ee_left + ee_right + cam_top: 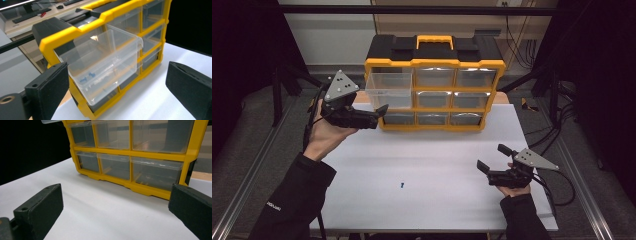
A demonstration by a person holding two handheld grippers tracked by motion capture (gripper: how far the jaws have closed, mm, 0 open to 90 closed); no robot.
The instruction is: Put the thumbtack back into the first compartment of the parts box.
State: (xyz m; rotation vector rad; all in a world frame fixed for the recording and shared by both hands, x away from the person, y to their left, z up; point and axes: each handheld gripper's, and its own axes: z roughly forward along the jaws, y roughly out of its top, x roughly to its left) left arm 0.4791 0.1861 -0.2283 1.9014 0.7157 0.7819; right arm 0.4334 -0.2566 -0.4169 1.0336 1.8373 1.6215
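Observation:
A yellow-and-black drawer organizer [434,63] [140,154] stands at the back of the white table [427,150]. Its top-left clear drawer [388,90] [107,57] is pulled out, and two small blue pieces [86,77] lie inside it. My left gripper [380,113] [118,73] hovers open just in front of and below that drawer, with nothing between its jaws. A tiny blue piece [402,185] lies on the table near the front. My right gripper [492,156] [116,192] rests open low at the front right, its jaws facing the organizer and holding nothing.
The other clear drawers [155,171] sit pushed in. Black frame bars [277,95] and cables [562,125] flank the table on both sides. The table's front edge runs just behind my sleeves.

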